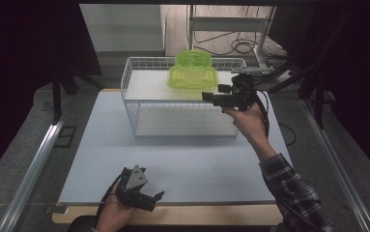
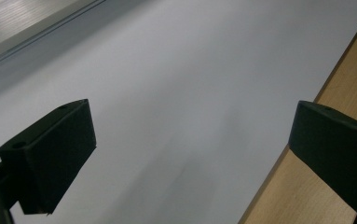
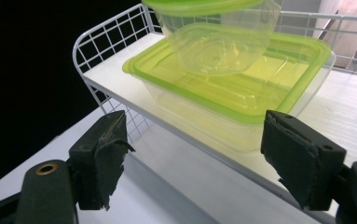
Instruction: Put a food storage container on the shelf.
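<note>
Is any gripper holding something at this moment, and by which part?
No, nothing is held. The right gripper is open in front of the green box; the left gripper is open over the table.

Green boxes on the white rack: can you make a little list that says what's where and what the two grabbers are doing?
rack: white wire shelf rack on the table
bottom box: rectangular green-lidded container, on the top shelf
top box: rounder green container, stacked on it
right gripper: open, empty, beside the containers
left gripper: open, empty, at the table's near edge
</note>
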Motion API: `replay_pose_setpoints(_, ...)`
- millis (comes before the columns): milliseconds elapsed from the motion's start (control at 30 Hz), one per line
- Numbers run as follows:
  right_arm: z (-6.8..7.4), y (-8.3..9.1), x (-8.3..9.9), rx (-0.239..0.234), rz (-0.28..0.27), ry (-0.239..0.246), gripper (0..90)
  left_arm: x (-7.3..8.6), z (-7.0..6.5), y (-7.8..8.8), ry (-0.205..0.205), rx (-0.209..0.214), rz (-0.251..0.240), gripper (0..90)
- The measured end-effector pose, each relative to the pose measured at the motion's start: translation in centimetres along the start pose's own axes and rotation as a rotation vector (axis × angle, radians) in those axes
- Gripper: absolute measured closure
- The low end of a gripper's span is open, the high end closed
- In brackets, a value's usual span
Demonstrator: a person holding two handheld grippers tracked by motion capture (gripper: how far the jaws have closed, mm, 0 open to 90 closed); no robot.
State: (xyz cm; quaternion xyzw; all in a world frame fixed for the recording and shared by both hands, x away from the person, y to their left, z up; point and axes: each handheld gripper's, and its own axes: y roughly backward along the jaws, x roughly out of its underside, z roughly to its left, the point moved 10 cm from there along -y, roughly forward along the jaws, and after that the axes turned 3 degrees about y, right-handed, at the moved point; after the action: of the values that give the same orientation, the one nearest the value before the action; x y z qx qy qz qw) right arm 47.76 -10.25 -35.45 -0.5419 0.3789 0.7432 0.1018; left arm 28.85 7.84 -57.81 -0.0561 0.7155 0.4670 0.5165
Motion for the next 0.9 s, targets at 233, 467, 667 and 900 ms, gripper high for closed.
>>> replay_pose_setpoints(233,0.2,0.2,0.8,-0.006,0.003,0.015,20.7,-0.2,0.1,0.1,0.008,-0.004,-0.024,0.7)
replay_pose_setpoints(467,0.4,0.3,1.7,-0.014,0.005,0.029,18.9,-0.3,0.5,0.2,0.033,-0.008,-0.042,1.0)
replay_pose_setpoints(667,0.6,0.4,2.5,-0.021,0.009,0.042,17.3,-0.2,0.6,0.2,0.016,-0.019,-0.037,1.2)
replay_pose_setpoints(900,1.1,0.5,3.4,-0.037,0.018,0.057,14.8,-0.2,0.6,0.2,0.011,-0.017,-0.036,1.4)
